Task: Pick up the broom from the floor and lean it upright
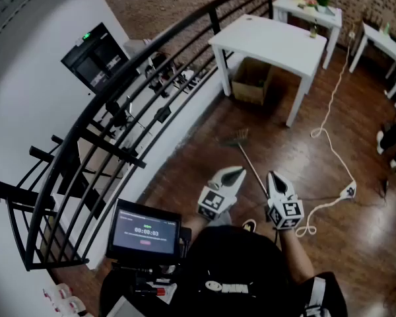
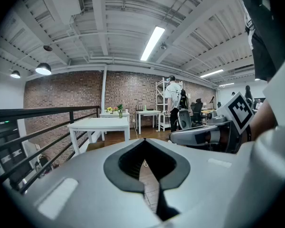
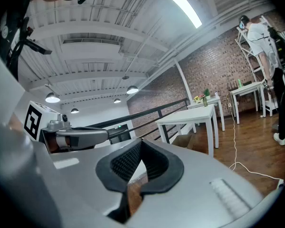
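Observation:
The broom (image 1: 251,168) lies on the wooden floor, its brush head (image 1: 237,137) toward the white table and its thin handle running back toward me. My left gripper (image 1: 239,170) hovers just left of the handle, shut and empty. My right gripper (image 1: 272,175) hovers just right of it, also shut with nothing held. In the left gripper view the left gripper (image 2: 145,140) has its tips meeting, and the right gripper (image 2: 204,136) shows alongside. In the right gripper view the right gripper (image 3: 141,141) is closed at the tips, with the left gripper (image 3: 76,137) beside it. Neither gripper view shows the broom.
A black railing (image 1: 119,98) runs along the left. Ahead stands a white table (image 1: 270,41) with a cardboard box (image 1: 252,81) under it. A white cable (image 1: 330,134) leads to a power strip (image 1: 348,191) on my right. A small monitor (image 1: 145,233) sits near left.

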Tool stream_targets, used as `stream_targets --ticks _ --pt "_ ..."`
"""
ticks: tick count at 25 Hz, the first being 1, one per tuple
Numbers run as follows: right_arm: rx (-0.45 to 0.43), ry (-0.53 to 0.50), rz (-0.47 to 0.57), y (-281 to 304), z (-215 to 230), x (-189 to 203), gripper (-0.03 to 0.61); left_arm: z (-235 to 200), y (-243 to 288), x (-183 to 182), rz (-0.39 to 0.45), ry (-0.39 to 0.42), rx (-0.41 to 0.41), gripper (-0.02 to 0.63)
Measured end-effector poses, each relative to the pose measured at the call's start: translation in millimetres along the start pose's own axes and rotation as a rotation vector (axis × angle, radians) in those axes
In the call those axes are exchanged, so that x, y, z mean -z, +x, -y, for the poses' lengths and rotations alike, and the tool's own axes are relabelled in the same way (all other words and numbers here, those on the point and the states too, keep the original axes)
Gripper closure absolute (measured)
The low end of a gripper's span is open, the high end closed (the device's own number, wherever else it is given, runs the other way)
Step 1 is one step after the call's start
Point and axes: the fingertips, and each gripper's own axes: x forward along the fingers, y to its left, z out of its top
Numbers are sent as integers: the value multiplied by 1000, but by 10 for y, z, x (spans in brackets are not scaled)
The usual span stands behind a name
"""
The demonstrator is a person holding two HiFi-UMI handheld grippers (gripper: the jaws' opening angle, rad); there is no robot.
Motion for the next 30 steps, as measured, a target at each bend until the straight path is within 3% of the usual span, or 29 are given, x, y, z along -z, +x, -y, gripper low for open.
stream_targets --ticks 2,4,6,10,18,21,25,30 --pt "-95 -66 119 592 16 -557 575 -533 206 -555 63 115 -64 597" --pt "-133 -88 167 943 104 -802 575 -861 386 -792 73 209 -97 597" --pt "-98 -47 140 1100 347 -726 575 -997 634 -687 17 234 -72 597" --pt "-5 34 71 1414 890 -548 575 -1241 1296 -350 -96 216 52 597" --pt "130 81 -41 2017 1395 -396 575 -1636 2387 167 -281 207 311 597" --pt "164 87 -113 2349 1657 -279 575 -1825 2833 557 -407 190 433 596" --pt "170 88 -215 2675 1928 -46 575 -1948 3235 1116 -627 223 614 597" --pt "168 161 -406 2892 2285 740 575 -1868 3527 2109 -906 317 804 595"
